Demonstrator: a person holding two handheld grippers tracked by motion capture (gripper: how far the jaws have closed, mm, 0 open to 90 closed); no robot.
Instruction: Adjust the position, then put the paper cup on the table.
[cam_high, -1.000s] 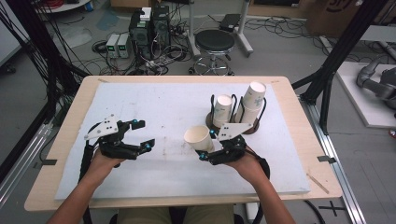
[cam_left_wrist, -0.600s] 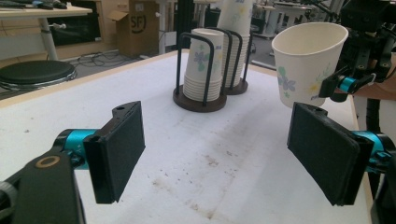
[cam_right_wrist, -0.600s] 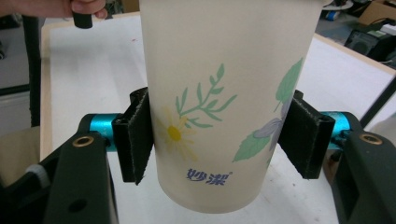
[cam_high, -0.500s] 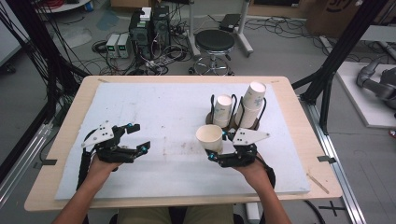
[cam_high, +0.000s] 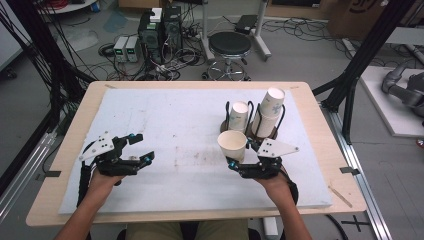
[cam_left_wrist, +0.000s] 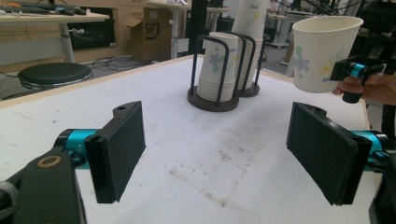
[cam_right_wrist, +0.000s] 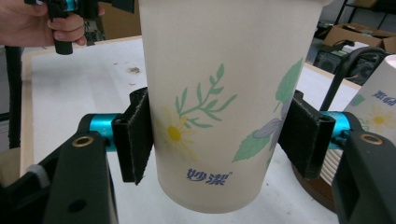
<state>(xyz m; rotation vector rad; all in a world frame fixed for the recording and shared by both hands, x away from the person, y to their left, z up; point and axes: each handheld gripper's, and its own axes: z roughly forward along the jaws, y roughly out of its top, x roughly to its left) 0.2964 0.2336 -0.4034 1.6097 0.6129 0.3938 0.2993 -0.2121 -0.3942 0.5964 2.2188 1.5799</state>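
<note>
Holding the paper cup clear of the bench, right gripper pinches its wall; cup has drifted right, toward the holder. Left gripper, fingers spread, empty, has slid back. Restacking looks next.

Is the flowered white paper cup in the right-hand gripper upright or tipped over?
Upright. The flowered white paper cup shows its open mouth upward in the high view, and the right gripper clamps its sides with the narrow base lowest.
</note>
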